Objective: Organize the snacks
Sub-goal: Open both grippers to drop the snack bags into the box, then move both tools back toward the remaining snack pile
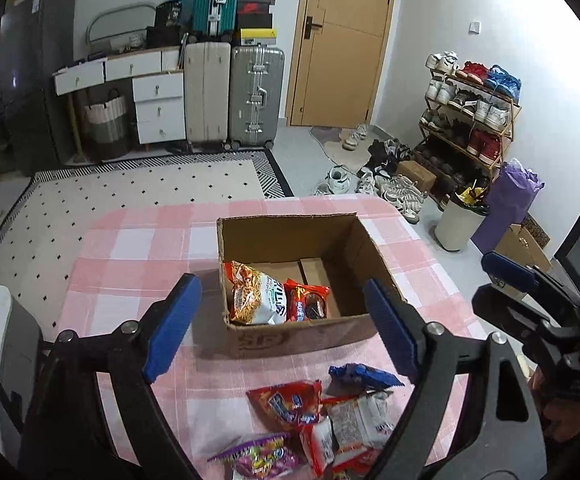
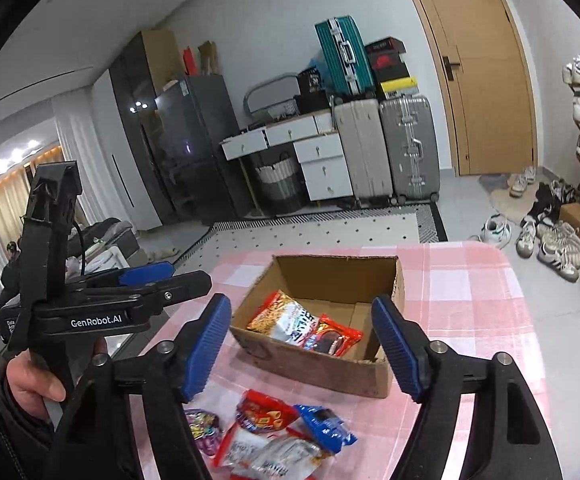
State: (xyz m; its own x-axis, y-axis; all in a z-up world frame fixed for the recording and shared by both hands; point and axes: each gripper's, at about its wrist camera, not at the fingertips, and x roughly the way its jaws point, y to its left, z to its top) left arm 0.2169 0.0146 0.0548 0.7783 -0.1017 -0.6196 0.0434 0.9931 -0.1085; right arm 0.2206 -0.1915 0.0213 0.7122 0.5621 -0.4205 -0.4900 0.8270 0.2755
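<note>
An open cardboard box stands on the pink checked tablecloth. Inside lie an orange-and-white noodle packet and a red snack packet. In front of the box is a loose pile: a red packet, a blue packet, a white-and-red packet and a purple candy bag. My left gripper hangs open above the table with nothing between its pads. My right gripper is open too, empty, and also shows at the right edge of the left wrist view.
The table ends just beyond the box. Behind it lie a patterned rug, suitcases, white drawers, a wooden door, a shoe rack with shoes on the floor, and a white bin. A hand grips the left tool.
</note>
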